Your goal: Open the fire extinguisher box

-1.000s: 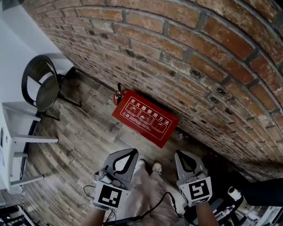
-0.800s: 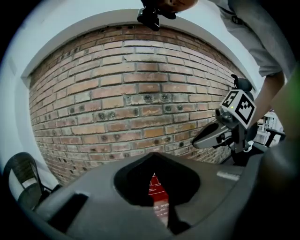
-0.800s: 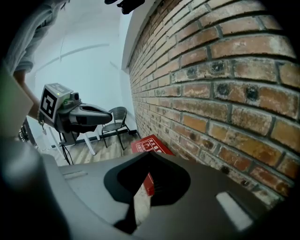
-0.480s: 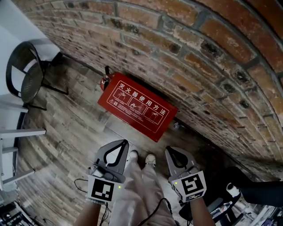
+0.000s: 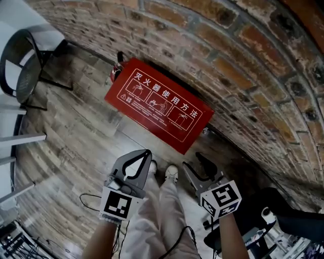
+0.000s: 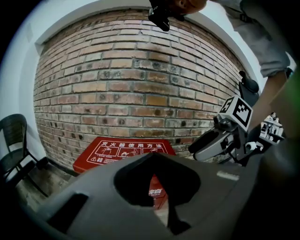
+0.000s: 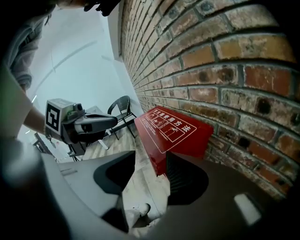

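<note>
Behind red box (image 5: 159, 109), extinguisher (image 5: 118, 59) (perhaps), mostly hidden.

Along the top and right, red brick wall (image 5: 243, 55) with grey mortar. Below it, weathered wood-plank floor (image 5: 76, 131). At upper left, black mesh chair (image 5: 25, 76) on thin legs, standing against a white wall (image 5: 20, 15). Near the bottom, white shoes (image 5: 172, 173) under pale trousers (image 5: 152, 217). Beside them, black cable (image 5: 90, 199) on the planks.
</note>
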Demonstrator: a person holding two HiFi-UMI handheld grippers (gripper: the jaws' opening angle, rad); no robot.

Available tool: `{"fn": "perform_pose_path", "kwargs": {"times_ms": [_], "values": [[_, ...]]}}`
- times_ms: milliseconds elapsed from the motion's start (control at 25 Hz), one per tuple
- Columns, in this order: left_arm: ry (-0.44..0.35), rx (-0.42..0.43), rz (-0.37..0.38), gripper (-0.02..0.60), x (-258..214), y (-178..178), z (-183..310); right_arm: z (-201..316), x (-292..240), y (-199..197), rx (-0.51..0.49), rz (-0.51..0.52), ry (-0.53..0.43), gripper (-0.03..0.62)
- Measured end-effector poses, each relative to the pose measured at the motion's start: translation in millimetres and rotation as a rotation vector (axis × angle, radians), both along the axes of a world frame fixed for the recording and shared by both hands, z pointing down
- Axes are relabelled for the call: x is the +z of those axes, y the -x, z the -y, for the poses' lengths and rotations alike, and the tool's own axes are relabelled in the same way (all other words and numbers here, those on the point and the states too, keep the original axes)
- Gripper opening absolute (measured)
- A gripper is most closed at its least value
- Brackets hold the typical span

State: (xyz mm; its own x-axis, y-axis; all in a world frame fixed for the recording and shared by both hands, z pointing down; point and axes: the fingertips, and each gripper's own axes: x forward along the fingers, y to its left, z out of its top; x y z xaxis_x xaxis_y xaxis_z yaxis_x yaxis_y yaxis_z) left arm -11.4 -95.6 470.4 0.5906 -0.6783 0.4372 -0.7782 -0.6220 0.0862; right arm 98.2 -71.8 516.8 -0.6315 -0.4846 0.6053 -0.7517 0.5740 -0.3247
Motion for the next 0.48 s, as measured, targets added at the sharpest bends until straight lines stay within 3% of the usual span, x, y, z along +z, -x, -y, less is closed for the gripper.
{"fn": "perform_pose_path", "kwargs": {"times_ms": [160, 480], "values": [[-0.028, 0.077, 0.085, -0.002, 24.6, -6.9, -8.1, -2.0, 28.0, 1.1, 0.011, 0.027, 0.055, 0.260], [-0.018, 0.111, 0.090, -0.002, 64.8, -14.9, -11.6, 0.9, 79.8, 7.6, 0.008, 0.024, 0.106, 0.304]]}}
